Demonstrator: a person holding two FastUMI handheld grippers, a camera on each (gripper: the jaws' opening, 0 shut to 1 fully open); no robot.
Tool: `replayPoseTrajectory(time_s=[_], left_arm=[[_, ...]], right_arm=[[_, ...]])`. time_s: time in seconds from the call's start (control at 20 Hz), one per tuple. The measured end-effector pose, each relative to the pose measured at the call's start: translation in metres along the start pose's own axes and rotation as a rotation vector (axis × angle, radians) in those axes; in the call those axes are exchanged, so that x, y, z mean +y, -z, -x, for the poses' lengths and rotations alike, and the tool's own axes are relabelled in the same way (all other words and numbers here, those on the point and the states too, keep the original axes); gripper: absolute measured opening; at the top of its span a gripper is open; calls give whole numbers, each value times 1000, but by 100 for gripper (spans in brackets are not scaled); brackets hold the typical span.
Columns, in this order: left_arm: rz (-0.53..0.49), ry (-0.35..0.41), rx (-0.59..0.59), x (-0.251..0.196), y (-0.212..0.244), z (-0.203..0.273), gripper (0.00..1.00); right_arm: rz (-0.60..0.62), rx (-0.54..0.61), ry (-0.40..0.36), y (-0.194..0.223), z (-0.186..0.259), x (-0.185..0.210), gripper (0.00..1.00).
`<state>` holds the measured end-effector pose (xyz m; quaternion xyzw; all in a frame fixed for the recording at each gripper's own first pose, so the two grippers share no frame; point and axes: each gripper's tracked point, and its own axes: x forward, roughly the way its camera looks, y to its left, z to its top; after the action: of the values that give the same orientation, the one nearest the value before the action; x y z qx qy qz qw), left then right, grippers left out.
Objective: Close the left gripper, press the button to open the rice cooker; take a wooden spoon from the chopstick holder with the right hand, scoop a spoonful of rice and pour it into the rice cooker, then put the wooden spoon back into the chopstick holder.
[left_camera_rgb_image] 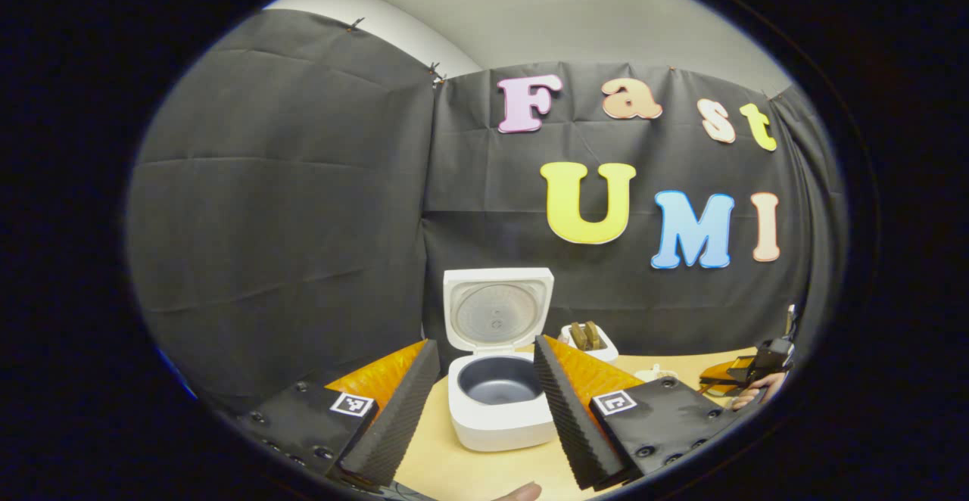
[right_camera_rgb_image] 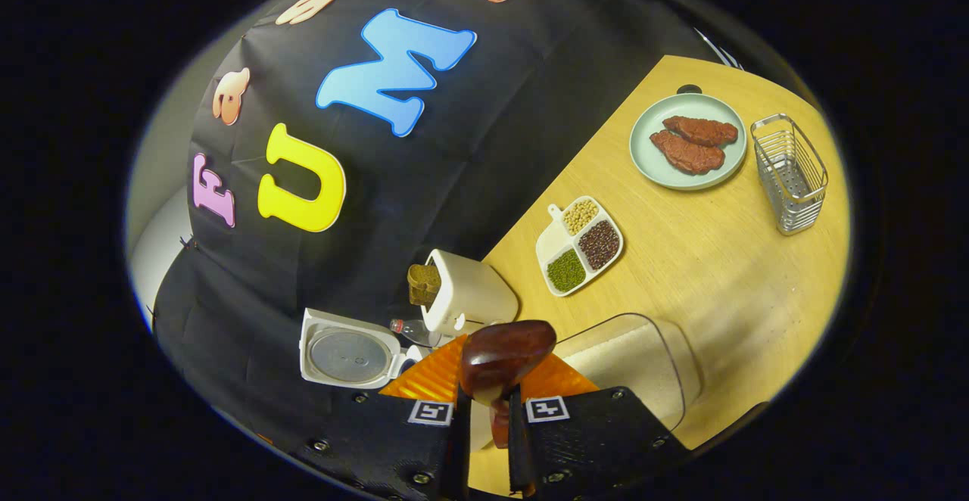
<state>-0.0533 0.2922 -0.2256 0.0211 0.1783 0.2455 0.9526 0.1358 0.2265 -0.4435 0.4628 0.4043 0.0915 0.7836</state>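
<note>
The white rice cooker (left_camera_rgb_image: 496, 410) stands on the table with its lid (left_camera_rgb_image: 497, 308) raised and its dark inner pot bare. My left gripper (left_camera_rgb_image: 484, 348) is open, its two fingers framing the cooker from the near side without touching it. My right gripper (right_camera_rgb_image: 490, 406) is shut on the handle of the dark wooden spoon (right_camera_rgb_image: 506, 361), whose bowl sticks up above the fingertips. Just beyond the spoon lies a clear container of rice (right_camera_rgb_image: 636, 365). The wire chopstick holder (right_camera_rgb_image: 789, 172) stands far off on the table. The open cooker lid (right_camera_rgb_image: 348, 350) shows to the left of the spoon.
A white toaster (right_camera_rgb_image: 469, 293) with bread stands beside the cooker, a small bottle (right_camera_rgb_image: 412, 327) next to it. A divided dish of beans (right_camera_rgb_image: 579, 246) and a plate of meat (right_camera_rgb_image: 687, 141) lie on the wooden table (right_camera_rgb_image: 704, 274). The other gripper and a hand (left_camera_rgb_image: 753, 372) show at right.
</note>
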Motion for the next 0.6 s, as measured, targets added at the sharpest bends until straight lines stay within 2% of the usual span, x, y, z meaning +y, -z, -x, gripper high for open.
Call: replayPoseTrajectory(time_s=[0.15, 0.35, 0.45, 0.6], left_arm=[[13, -25, -4, 23, 4, -5, 88], [49, -62, -8, 61, 10, -14, 89], [46, -79, -23, 79, 10, -17, 91], [70, -91, -26, 96, 16, -23, 88]], right_arm=[[-9, 39, -49, 21, -10, 37, 21], [-1, 73, -128, 48, -37, 106, 21], [16, 89, -159, 64, -53, 139, 21], [74, 110, -202, 91, -85, 190, 21]])
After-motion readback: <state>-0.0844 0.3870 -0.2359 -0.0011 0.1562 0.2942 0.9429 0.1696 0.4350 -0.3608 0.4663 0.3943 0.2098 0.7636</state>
